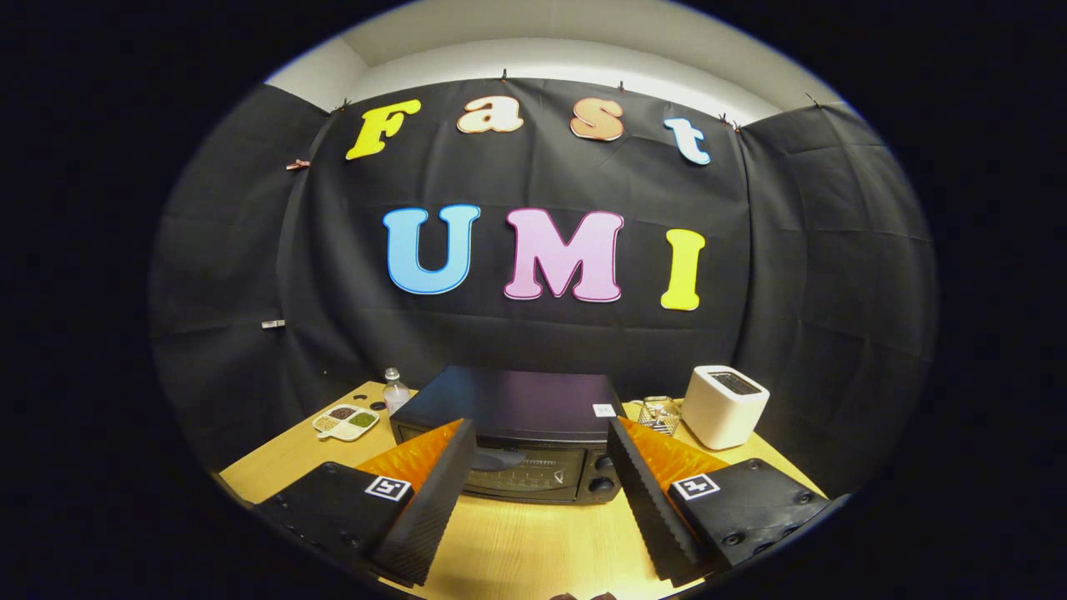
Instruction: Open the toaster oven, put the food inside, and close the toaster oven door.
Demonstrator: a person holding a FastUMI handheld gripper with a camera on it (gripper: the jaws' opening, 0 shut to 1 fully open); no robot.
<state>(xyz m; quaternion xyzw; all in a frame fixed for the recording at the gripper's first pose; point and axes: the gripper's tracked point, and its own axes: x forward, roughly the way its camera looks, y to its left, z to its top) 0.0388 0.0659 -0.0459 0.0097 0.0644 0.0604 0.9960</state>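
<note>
A black toaster oven stands on the wooden table, just beyond my fingers, with its glass door shut and two knobs on its right side. My gripper is open, held above the table in front of the oven, with nothing between the fingers. The oven's front shows in the gap between them. I cannot pick out the food to be put inside; the only food-like items are in a small divided dish to the left.
A white divided dish with dark and green fillings sits left of the oven, with a small clear bottle behind it. Right of the oven are a small wire basket and a white pop-up toaster. Black cloth walls close in the table.
</note>
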